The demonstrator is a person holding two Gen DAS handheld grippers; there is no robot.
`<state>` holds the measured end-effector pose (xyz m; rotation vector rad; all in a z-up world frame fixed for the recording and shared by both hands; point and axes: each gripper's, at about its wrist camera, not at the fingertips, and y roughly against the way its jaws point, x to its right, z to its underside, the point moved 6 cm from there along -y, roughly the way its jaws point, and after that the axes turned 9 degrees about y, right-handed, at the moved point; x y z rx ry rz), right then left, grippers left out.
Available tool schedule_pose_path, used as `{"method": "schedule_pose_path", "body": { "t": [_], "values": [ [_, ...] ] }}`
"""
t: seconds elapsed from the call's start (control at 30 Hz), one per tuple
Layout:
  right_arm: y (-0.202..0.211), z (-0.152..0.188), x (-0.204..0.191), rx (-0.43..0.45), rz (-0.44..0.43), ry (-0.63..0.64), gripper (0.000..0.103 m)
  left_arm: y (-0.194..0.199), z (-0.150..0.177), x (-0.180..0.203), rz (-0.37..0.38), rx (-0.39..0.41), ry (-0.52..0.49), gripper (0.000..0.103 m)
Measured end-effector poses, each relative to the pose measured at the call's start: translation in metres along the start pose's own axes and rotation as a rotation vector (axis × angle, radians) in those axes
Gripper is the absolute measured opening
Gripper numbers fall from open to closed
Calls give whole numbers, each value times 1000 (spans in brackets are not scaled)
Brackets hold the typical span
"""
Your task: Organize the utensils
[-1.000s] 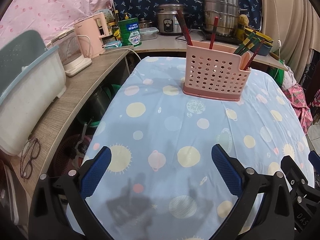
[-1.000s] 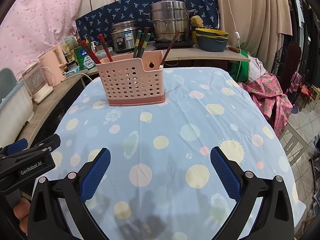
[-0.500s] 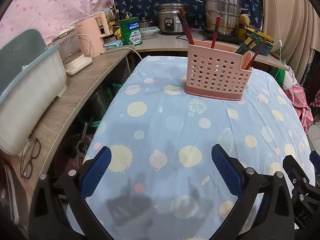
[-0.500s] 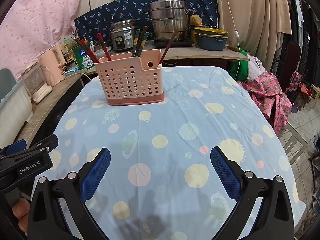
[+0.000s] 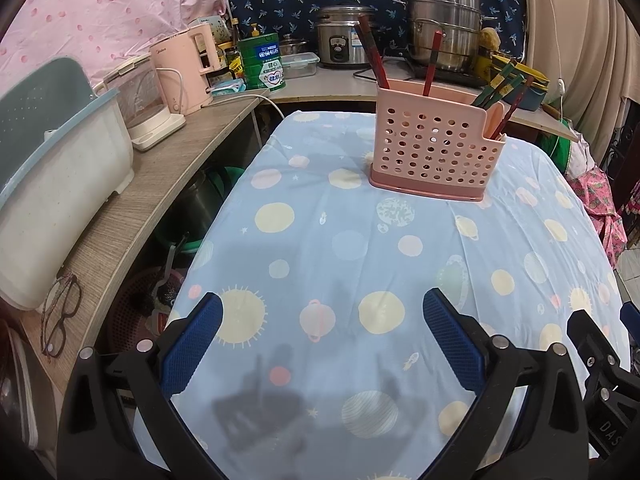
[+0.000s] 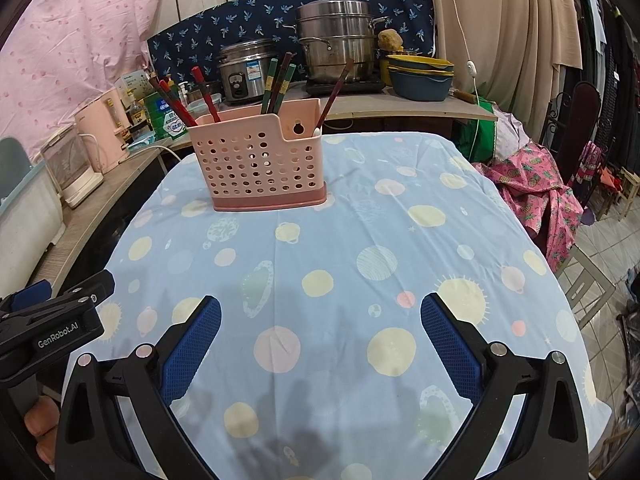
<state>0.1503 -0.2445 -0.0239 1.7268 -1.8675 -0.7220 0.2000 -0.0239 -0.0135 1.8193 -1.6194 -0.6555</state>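
Observation:
A pink perforated utensil holder [image 5: 434, 148] stands upright at the far end of the table; it also shows in the right wrist view [image 6: 260, 164]. Red chopsticks [image 5: 370, 54] lean in its left compartment and green and red ones [image 5: 500, 88] in its right compartment. My left gripper [image 5: 320, 340] is open and empty, low over the near end of the table, far from the holder. My right gripper [image 6: 318, 340] is open and empty beside it, also at the near end. Each gripper's body shows at the edge of the other's view.
The table has a blue cloth with planet print [image 5: 340, 240]. A wooden shelf on the left carries a white bin [image 5: 52, 184], pink kettle [image 5: 188, 68] and glasses [image 5: 60, 312]. The back counter holds a rice cooker [image 6: 244, 72], steel pot [image 6: 336, 40] and bowls [image 6: 420, 76].
Both views have drifted slightly, so the holder sits a little higher and farther in frame. Both grippers stay open and empty.

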Motion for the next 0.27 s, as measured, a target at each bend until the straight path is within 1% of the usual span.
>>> {"method": "schedule_pose_path", "body": {
  "t": [0.1, 0.27],
  "values": [
    [0, 0, 0, 0, 0, 0, 96, -2, 0, -2, -13, -1, 9, 96],
    [-1, 1, 2, 0, 5, -2, 96, -4, 0, -3, -3, -2, 13, 96]
  ]
}}
